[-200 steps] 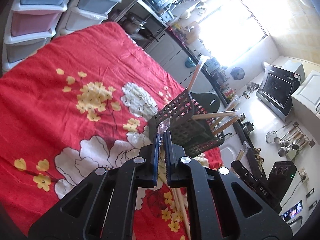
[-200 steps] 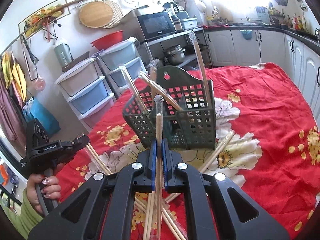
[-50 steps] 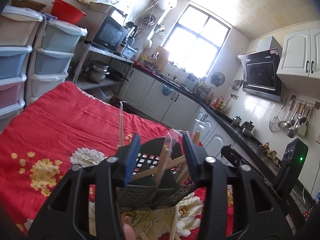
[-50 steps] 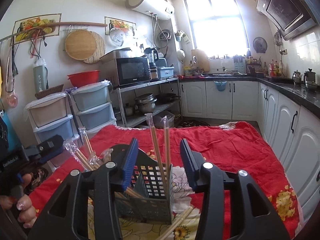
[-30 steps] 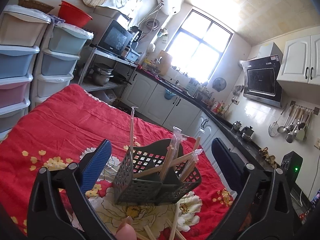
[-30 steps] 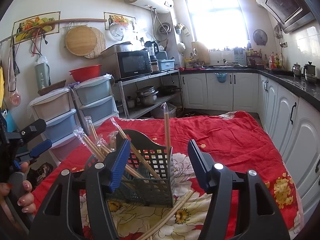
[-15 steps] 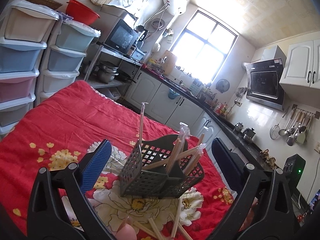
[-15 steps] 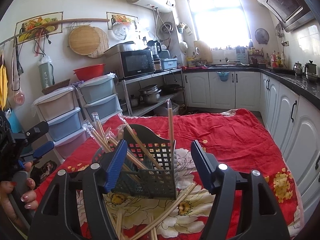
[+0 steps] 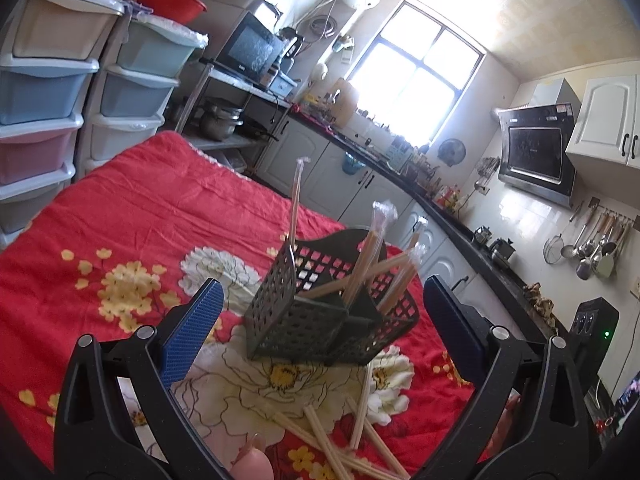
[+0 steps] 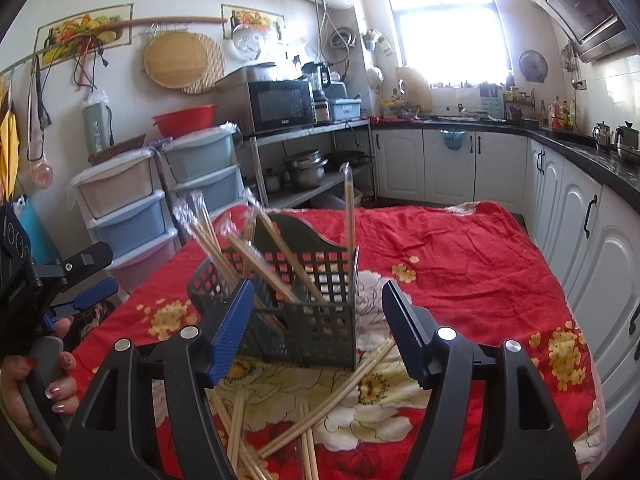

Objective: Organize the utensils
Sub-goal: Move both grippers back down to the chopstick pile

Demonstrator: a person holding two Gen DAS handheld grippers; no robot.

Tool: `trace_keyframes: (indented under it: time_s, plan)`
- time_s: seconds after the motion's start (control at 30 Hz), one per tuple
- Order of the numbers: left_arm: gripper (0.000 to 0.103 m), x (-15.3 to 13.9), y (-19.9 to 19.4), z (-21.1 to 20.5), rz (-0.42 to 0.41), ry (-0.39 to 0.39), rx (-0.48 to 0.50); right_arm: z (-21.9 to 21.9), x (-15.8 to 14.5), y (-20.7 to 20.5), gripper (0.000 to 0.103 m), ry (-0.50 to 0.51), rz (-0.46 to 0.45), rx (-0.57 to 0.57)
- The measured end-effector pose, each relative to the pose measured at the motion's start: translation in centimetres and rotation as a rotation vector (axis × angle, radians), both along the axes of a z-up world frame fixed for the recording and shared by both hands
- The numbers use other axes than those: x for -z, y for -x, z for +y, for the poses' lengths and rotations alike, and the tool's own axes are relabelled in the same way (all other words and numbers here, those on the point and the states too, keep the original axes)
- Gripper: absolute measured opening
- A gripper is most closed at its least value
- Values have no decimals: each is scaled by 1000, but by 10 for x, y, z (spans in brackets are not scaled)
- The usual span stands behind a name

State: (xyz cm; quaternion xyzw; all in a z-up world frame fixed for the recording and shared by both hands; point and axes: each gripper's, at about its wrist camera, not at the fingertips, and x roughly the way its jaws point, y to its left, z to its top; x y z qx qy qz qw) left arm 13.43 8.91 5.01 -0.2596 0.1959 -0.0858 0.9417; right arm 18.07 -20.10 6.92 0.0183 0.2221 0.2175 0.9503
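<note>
A dark green perforated utensil basket (image 9: 320,320) (image 10: 304,332) stands on the red floral cloth and holds several wrapped wooden chopsticks (image 9: 366,256) (image 10: 280,248) that lean out of it. More wrapped chopsticks (image 9: 336,436) (image 10: 320,408) lie loose on the cloth in front of the basket. My left gripper (image 9: 320,344) is open wide and empty, held back from the basket. My right gripper (image 10: 318,332) is open and empty, just short of the basket. The left gripper also shows at the left edge of the right wrist view (image 10: 94,294).
The cloth covers a table (image 10: 460,264). Stacked plastic drawers (image 9: 52,92) (image 10: 132,212) stand beyond its left side. White cabinets with a dark counter (image 10: 560,184) run along the right. A shelf with a microwave (image 10: 280,106) is behind.
Both grippers let go of chopsticks into the basket, opened wide, and have drawn back a little. The basket holds more chopsticks than before.
</note>
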Motion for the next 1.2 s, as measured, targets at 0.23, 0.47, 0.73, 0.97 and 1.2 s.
trace_keyframes:
  time_s: [0.23, 0.47, 0.73, 0.97, 1.2]
  plan:
    - [92, 18, -4, -9, 72, -18, 27, 1, 17, 0, 64, 40, 60, -17]
    - [92, 36, -10, -14, 153, -26, 36, -2, 35, -5, 64, 66, 125, -13]
    - [92, 51, -12, -23, 209, -39, 65, -9, 56, -12, 64, 83, 204, 10]
    - [92, 58, -15, -37, 236, -68, 106, -16, 69, -23, 64, 85, 259, 39]
    - [74, 68, -20, -46, 274, -79, 147, -26, 77, -36, 58, 82, 295, 80]
